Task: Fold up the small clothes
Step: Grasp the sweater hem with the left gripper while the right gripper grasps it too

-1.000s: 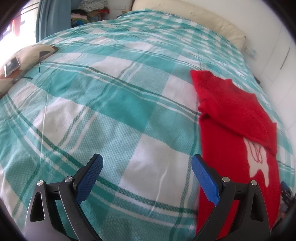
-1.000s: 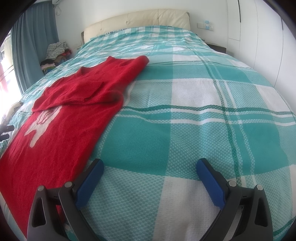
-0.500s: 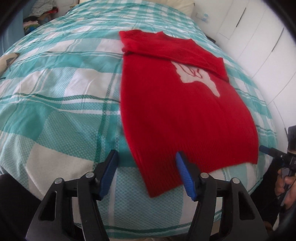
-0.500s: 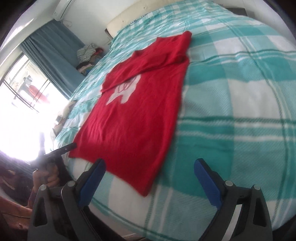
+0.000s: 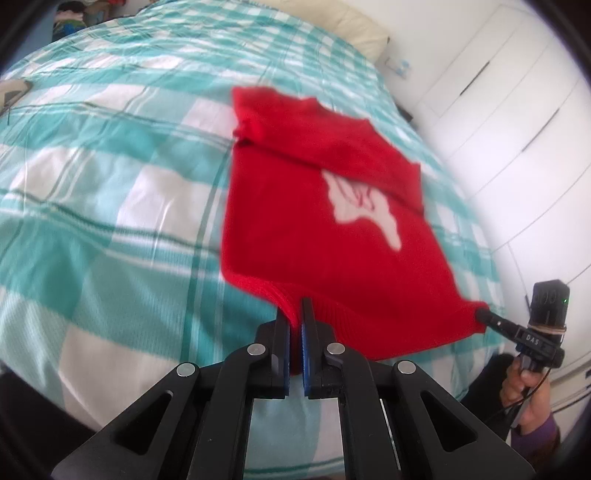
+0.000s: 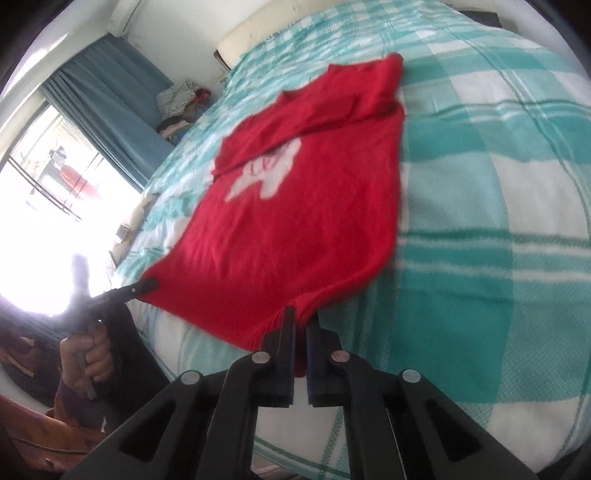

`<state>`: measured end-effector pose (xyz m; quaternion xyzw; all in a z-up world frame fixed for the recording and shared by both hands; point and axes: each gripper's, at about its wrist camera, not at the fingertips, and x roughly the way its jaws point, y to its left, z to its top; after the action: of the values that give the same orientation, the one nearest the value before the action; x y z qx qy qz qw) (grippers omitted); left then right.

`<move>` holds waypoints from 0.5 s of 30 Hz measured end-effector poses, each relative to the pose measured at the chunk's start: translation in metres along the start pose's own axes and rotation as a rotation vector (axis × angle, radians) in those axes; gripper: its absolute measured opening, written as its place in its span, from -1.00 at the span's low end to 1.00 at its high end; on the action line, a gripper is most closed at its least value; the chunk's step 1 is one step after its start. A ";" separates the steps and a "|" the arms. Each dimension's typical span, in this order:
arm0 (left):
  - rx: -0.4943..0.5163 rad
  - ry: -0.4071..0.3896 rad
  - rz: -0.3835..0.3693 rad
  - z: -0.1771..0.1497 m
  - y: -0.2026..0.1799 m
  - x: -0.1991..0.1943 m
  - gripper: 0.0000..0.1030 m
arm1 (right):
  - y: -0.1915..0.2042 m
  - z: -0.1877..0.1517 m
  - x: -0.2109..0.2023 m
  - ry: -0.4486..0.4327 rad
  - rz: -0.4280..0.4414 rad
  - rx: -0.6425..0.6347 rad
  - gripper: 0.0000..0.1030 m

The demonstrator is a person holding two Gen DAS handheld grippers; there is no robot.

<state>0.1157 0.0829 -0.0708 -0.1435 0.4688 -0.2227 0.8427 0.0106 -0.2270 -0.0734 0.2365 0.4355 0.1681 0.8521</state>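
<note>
A small red sweater [image 5: 317, 229] with a white print lies on a teal and white checked bed cover [image 5: 110, 206]; its sleeves are folded across the top. My left gripper [image 5: 295, 314] is shut on the sweater's hem at its left corner. My right gripper [image 6: 301, 317] is shut on the hem at the right corner of the sweater [image 6: 295, 206]. The hem is lifted off the cover between the two grippers. Each gripper also shows in the other's view, the right gripper [image 5: 484, 314] at the right and the left gripper [image 6: 147, 284] at the left.
The bed cover [image 6: 480, 221] stretches to a cream headboard [image 6: 258, 33]. White wardrobe doors [image 5: 509, 110] stand to the right of the bed. A blue curtain [image 6: 110, 99], a bright window and a pile of clothes [image 6: 177, 103] are on the left side.
Both grippers were open near the hem half a second ago; now both have shut on the hem corners and raised the edge of the sweater.
</note>
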 end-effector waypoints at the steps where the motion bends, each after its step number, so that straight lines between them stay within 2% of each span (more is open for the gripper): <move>1: -0.008 -0.028 -0.008 0.015 0.000 0.000 -0.95 | 0.003 0.015 -0.002 -0.024 0.010 -0.007 -0.92; 4: -0.030 -0.119 -0.016 0.065 -0.002 0.007 -0.95 | 0.006 0.067 0.003 -0.108 0.007 -0.022 -0.92; 7: -0.051 -0.176 -0.017 0.119 -0.005 0.028 -0.95 | 0.000 0.123 0.020 -0.186 -0.005 -0.021 -0.92; 10: -0.063 -0.179 0.010 0.167 -0.003 0.058 -0.95 | -0.016 0.178 0.044 -0.218 -0.006 0.015 -0.92; 15: -0.053 -0.157 0.098 0.225 0.004 0.115 -0.95 | -0.049 0.247 0.089 -0.191 -0.007 0.101 -0.92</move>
<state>0.3624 0.0353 -0.0396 -0.1595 0.4134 -0.1567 0.8827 0.2677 -0.2867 -0.0337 0.2924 0.3612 0.1196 0.8773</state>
